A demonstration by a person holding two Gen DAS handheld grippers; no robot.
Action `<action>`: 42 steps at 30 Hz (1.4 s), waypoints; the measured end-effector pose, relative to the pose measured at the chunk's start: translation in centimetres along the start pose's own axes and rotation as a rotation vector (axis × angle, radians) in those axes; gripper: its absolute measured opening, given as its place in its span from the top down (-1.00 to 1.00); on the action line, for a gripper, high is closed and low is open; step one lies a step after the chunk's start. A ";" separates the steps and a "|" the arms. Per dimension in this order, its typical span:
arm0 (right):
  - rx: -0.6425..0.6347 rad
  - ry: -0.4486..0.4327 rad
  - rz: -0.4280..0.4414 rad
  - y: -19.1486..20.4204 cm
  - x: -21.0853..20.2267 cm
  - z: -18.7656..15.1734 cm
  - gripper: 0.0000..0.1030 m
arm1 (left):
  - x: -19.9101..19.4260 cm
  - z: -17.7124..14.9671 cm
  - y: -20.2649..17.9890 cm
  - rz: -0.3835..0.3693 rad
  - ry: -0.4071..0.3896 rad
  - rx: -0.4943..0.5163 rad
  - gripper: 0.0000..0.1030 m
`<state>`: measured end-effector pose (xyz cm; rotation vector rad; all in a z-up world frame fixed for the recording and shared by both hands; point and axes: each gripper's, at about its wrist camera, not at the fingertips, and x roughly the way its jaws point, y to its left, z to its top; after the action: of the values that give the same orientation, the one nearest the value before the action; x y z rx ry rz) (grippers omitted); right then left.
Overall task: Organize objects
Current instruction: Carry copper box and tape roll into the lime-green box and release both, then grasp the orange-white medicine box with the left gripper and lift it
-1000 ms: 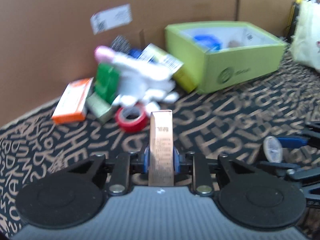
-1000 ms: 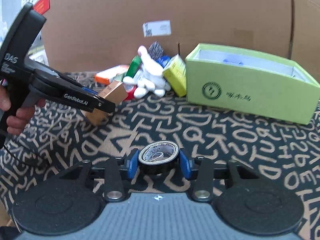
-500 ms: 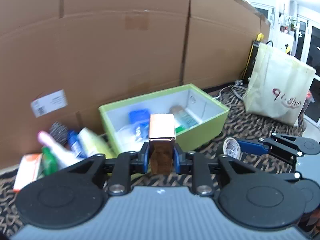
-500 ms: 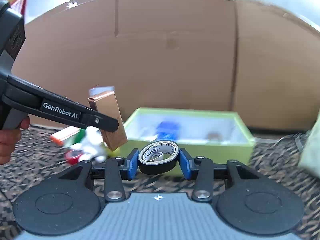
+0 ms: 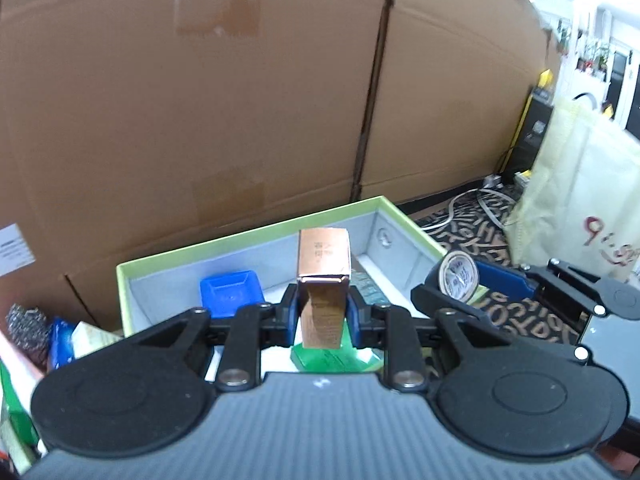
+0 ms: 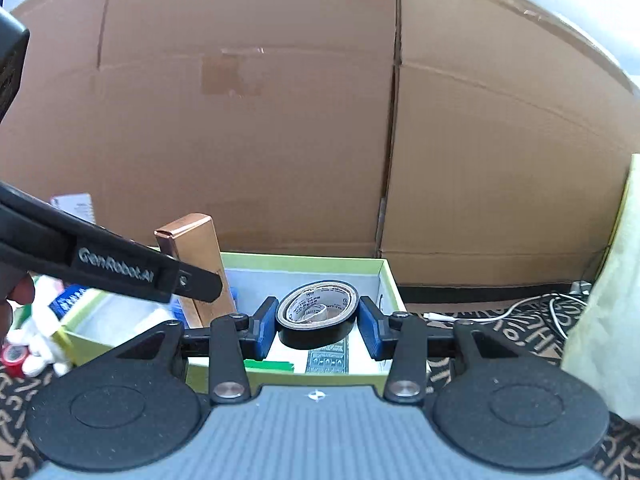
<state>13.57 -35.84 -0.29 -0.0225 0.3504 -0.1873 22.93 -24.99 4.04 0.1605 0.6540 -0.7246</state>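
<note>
My left gripper [image 5: 322, 316] is shut on a slim copper-coloured carton [image 5: 324, 276], held upright over the open lime-green box [image 5: 256, 236]. The same carton [image 6: 192, 256] shows at the left of the right wrist view, above the green box [image 6: 384, 276]. My right gripper [image 6: 318, 322] is shut on a black tape roll [image 6: 318, 314], hovering above the box's right half; that tape roll [image 5: 458, 276] appears at the right of the left wrist view. Inside the box lie a blue tub [image 5: 230, 294], a green packet [image 5: 334, 360] and a patterned item.
A tall cardboard wall [image 5: 240, 100] stands right behind the box. Loose items sit left of the box: a red tape roll [image 6: 14, 358], a white plush toy [image 6: 40, 340], a steel scourer [image 5: 26, 320]. A cream bag [image 5: 576, 196] and white cables [image 6: 536, 312] lie to the right.
Both grippers have risen and travelled from the patterned cloth to above the green box, carrying the carton and the tape roll. The box now fills the lower middle of both views.
</note>
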 end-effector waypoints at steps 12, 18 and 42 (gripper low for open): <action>-0.034 0.001 -0.100 -0.2 2.0 -1.6 -0.65 | -0.2 -2.3 2.6 0.069 -0.126 -0.028 -1.00; 0.078 0.002 -0.045 -0.1 -1.6 -3.2 -0.75 | -2.5 -4.5 3.2 0.074 -0.104 -0.065 -1.00; 0.133 0.205 0.247 10.1 -7.4 -9.9 -0.75 | -17.2 -21.4 10.4 0.332 -0.029 -0.366 -1.00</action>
<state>5.16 -24.45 -7.61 0.1717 0.5402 0.0325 9.41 0.06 -3.32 -0.0782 0.7002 -0.2799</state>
